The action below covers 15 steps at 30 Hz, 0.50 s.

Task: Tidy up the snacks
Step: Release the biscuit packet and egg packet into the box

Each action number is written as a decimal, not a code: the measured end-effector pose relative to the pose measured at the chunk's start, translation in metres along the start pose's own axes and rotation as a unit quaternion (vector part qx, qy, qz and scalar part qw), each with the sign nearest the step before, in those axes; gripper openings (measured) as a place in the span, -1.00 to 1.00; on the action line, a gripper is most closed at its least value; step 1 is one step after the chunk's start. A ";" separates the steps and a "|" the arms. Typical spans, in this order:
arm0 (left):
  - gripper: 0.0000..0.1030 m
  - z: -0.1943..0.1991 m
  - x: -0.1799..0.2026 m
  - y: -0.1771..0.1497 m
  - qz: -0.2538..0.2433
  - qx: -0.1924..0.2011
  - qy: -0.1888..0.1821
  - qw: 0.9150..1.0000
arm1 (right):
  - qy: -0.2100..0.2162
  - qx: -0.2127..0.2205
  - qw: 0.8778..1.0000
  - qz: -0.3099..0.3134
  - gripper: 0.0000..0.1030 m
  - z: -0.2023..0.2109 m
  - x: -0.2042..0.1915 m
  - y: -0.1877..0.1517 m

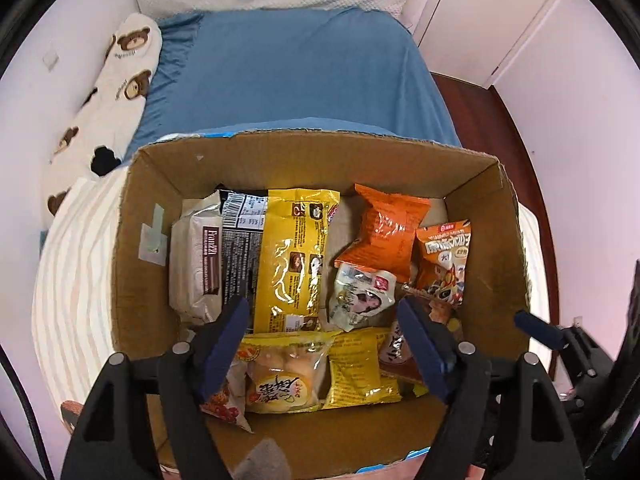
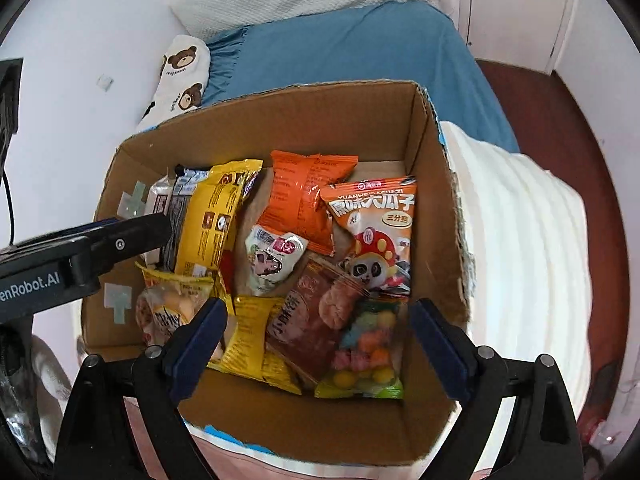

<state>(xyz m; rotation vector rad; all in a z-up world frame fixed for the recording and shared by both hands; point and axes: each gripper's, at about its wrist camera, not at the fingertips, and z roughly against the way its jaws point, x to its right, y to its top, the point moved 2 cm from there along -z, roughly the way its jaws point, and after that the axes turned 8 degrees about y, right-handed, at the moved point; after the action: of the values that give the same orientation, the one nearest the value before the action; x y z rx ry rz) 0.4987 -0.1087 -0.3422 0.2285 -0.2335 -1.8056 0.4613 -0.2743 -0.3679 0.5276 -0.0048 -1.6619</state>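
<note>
The left hand-held gripper [image 1: 324, 344] has black plastic arms with triangular cut-outs, silver round screws and dark blue pads. The right hand-held gripper [image 2: 316, 344] looks the same. White letters "enRobot.AI" mark the left one's side

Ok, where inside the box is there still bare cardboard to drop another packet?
Bare floor along the near wall of the box, below the candy bag. A narrow strip between the yellow packet and orange packet. Everywhere else packets overlap.
</note>
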 end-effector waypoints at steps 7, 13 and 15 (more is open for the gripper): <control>0.47 0.031 -0.010 -0.036 0.027 0.060 0.011 0.998 | -0.033 0.030 0.999 0.016 0.86 0.025 -0.004 -0.026; 0.47 0.067 -0.020 -0.068 0.037 0.115 0.027 0.992 | -0.040 0.076 0.996 0.010 0.86 0.057 -0.006 -0.053; 0.47 0.079 -0.021 -0.079 0.036 0.131 0.037 0.990 | -0.042 0.091 0.995 0.011 0.86 0.071 -0.009 -0.063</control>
<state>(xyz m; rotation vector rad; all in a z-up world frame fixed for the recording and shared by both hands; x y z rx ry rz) 0.4085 -0.0661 -0.2873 0.4652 -0.4222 -1.6897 0.3790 -0.2763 -0.3207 0.5919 -0.2238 -1.6709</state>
